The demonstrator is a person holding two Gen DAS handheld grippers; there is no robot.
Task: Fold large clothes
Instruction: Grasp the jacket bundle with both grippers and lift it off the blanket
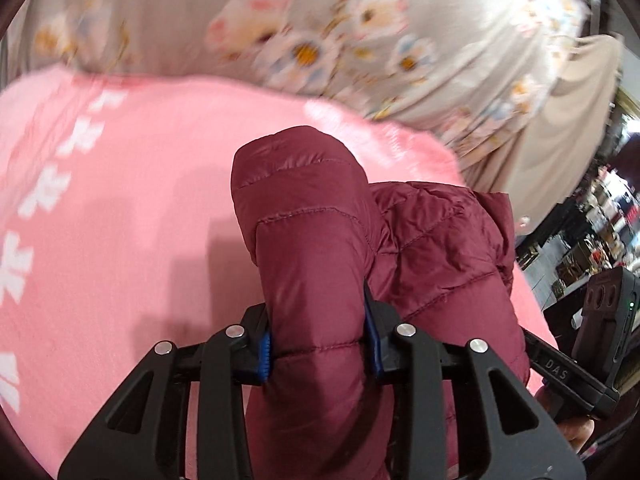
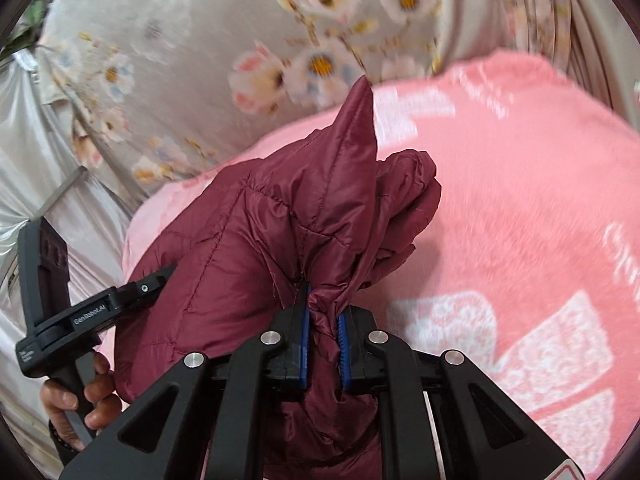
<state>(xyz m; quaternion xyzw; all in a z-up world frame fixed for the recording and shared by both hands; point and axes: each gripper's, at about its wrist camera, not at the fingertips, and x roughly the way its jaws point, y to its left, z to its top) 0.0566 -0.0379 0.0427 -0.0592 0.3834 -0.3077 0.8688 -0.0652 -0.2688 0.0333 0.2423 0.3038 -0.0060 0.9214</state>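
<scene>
A maroon quilted puffer jacket [image 1: 312, 216] hangs bunched above a pink blanket [image 1: 120, 200]. My left gripper [image 1: 318, 344] is shut on a thick padded fold of the jacket, which bulges up between the blue pads [image 1: 262, 354]. My right gripper [image 2: 323, 350] is shut on a thinner gathered bunch of the same jacket [image 2: 280, 220], which rises in a peak in front of it. The left gripper's handle and the hand holding it [image 2: 76, 392] show at the left of the right wrist view. The right gripper's body [image 1: 600, 320] shows at the right of the left wrist view.
The pink blanket [image 2: 520, 220] with white patterns covers the bed under the jacket. A grey floral sheet [image 1: 320, 40] lies beyond it; it also shows in the right wrist view [image 2: 200, 60]. Cluttered shelves [image 1: 600, 220] stand at the far right, silvery fabric [image 2: 32, 160] at the left.
</scene>
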